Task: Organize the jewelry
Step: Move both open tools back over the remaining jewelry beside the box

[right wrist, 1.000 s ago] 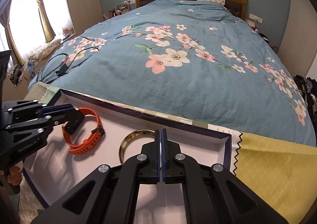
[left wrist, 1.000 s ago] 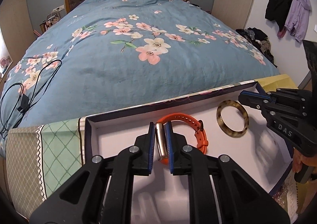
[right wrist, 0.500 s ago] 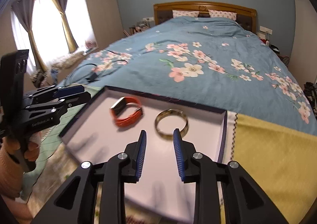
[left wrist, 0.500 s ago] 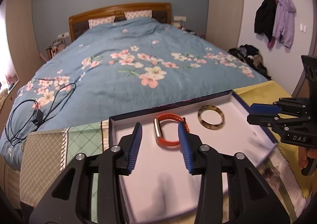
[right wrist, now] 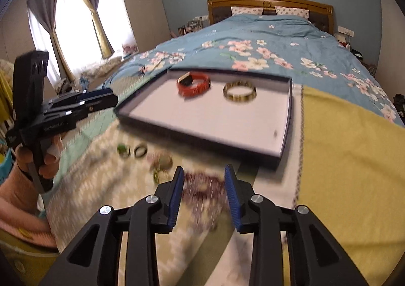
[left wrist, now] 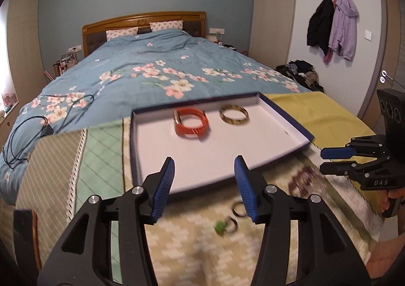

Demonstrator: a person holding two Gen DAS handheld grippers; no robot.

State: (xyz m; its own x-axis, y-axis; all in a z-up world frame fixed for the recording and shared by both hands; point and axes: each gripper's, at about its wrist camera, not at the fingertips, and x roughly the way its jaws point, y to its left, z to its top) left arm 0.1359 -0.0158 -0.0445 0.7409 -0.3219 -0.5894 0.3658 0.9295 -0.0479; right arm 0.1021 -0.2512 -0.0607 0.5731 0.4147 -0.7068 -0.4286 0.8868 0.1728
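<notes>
While the orange watch [left wrist: 190, 123] and the mottled bangle [left wrist: 234, 115] already lie in the tray [left wrist: 283, 119], several rings [left wrist: 231, 225] and a dark beaded piece [right wrist: 202, 184] wait on the blanket [right wrist: 341, 159], with both the left gripper [left wrist: 204, 186] and the right gripper [right wrist: 204, 195] empty, jaws opening.

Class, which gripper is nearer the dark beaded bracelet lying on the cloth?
Right. The right gripper hovers directly over the beaded bracelet; the left gripper is off to its side.

Home bedroom: bed [left wrist: 157, 76], curtains [right wrist: 73, 18].
</notes>
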